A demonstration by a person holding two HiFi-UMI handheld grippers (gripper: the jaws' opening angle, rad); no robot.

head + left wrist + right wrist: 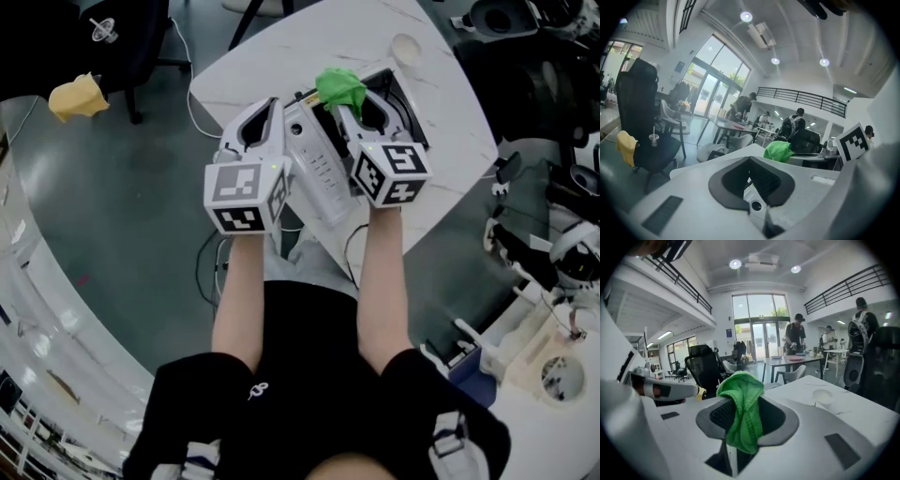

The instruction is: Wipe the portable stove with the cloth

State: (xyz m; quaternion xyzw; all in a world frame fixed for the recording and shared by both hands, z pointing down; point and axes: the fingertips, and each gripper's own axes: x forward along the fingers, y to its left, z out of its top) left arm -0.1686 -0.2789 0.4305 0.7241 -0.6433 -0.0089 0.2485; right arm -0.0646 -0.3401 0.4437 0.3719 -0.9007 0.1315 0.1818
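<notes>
Marble table (441, 103) bears the stove (314, 157); right tongs (345, 109) pinch the green cloth (339, 86), left tongs (274, 103) closed, both forearms (382, 281) outstretched.

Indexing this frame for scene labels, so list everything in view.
portable stove: 1, silver and black, on the table
cloth: 1, green, pinched in the right gripper
table: 1, white marbled, centre
cup: 1, white, far table edge
office chair: 1, black, upper left
rag: 1, yellow, at that chair's side
cables: several, black and white, floor by the table
left gripper: 1, white, jaws together, empty, left of stove
right gripper: 1, white, over stove
forearms: 2, bare, behind grippers
</notes>
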